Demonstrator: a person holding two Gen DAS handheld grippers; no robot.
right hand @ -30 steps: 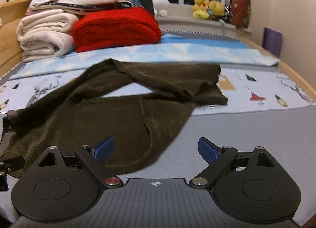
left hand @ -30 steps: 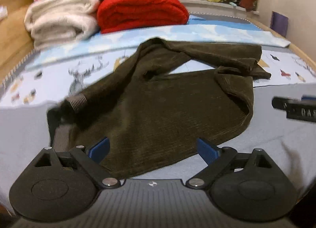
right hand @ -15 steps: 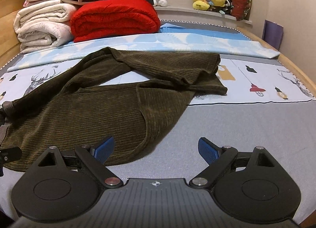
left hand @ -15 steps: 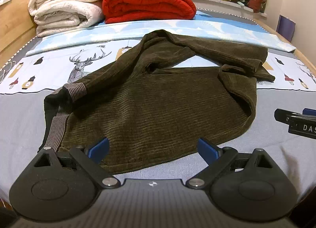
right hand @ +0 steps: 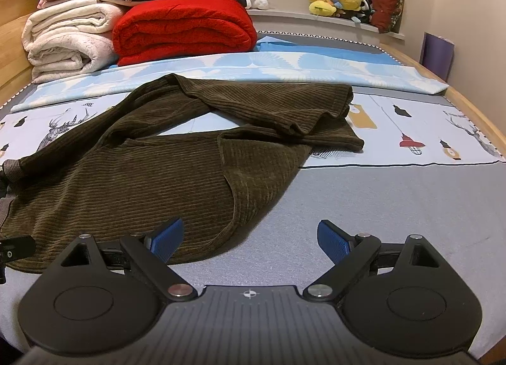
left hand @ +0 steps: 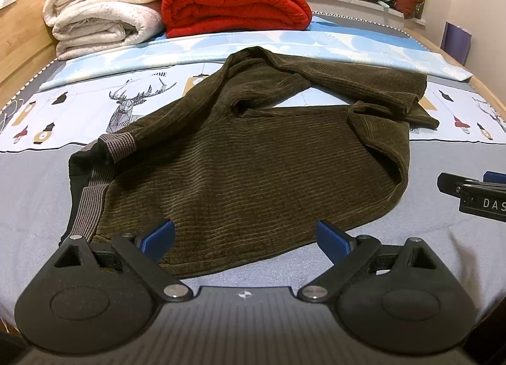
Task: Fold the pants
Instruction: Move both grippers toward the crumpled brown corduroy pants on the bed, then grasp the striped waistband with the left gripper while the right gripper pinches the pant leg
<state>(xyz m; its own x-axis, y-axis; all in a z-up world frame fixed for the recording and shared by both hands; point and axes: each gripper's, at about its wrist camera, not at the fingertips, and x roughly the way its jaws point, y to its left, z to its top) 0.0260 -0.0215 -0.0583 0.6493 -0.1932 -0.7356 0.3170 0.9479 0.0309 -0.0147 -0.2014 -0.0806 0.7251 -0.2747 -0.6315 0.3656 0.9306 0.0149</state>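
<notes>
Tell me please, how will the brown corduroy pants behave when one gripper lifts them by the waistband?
Likely floppy: the pants lie in soft folds, one leg draped crooked across the bed. Probably not slippery, since the ribbed cloth looks grippy. The thick fabric may hang heavy and drag the legs along.

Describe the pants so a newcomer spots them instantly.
Start at the bed with its grey, deer-printed cover. Before the folded red blanket and cream blankets, the pants lie rumpled: dark olive corduroy, striped grey waistband, the only unfolded item.

A home bedroom — a bed, folded blankets, plush toys on the windowsill.
</notes>
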